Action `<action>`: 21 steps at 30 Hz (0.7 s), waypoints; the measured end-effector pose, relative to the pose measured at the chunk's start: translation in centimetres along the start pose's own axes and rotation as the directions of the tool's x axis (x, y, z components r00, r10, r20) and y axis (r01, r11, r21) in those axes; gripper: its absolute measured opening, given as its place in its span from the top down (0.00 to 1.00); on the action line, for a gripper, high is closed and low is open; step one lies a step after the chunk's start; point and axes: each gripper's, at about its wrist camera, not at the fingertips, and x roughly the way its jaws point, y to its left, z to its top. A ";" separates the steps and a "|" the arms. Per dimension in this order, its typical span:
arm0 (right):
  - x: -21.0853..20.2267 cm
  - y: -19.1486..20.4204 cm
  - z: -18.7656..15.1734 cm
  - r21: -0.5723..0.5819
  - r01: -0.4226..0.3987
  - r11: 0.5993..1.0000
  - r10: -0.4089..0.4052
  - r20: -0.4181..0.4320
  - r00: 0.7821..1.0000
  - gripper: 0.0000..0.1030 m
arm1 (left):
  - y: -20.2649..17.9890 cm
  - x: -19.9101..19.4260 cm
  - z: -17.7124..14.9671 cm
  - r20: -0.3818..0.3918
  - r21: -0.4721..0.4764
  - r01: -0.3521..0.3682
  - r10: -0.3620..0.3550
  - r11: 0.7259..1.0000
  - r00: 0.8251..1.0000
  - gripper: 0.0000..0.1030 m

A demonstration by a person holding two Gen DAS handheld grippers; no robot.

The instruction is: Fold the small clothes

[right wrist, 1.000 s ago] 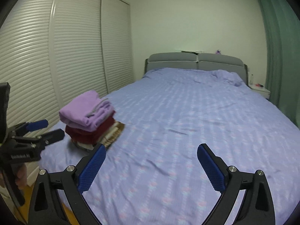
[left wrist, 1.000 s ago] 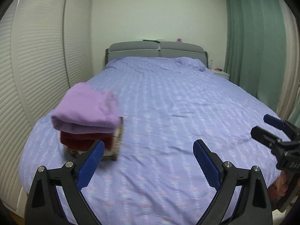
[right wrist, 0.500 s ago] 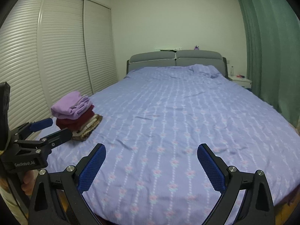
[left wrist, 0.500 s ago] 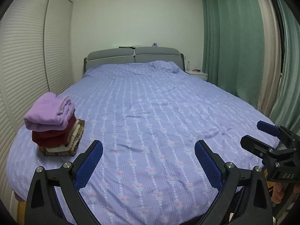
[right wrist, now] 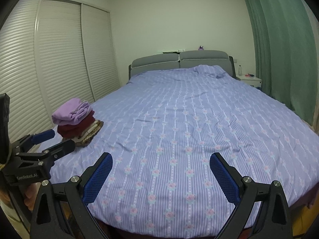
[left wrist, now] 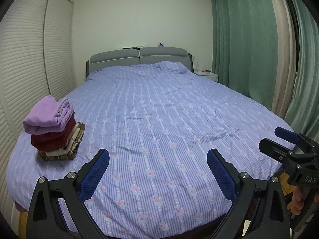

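Observation:
A stack of folded clothes sits on the bed's near left corner, a lilac piece on top, dark red below, cream and brown at the bottom; it also shows in the right wrist view. My left gripper is open and empty, held back from the foot of the bed, right of the stack. My right gripper is open and empty over the foot of the bed. Each gripper shows in the other's view, the right one and the left one, both open.
The bed has a purple striped flowered cover and a grey headboard. White louvred wardrobe doors line the left wall. Green curtains hang on the right, with a white nightstand beside the headboard.
Both grippers have pulled back from the bed and away from the stack, so the whole bed is now in view. Both stay open and empty.

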 end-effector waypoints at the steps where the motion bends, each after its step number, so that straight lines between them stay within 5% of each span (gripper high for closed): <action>1: 0.0 -0.1 0.0 0.002 0.001 1.000 -0.001 0.001 1.000 0.04 | -0.1 0.0 0.0 0.000 0.002 0.001 -0.001 1.000 1.000 0.03; 21: -0.3 -0.2 -0.2 0.017 0.003 1.000 -0.003 -0.001 1.000 0.04 | -0.5 -0.6 -0.2 0.006 -0.013 0.019 -0.019 1.000 1.000 0.00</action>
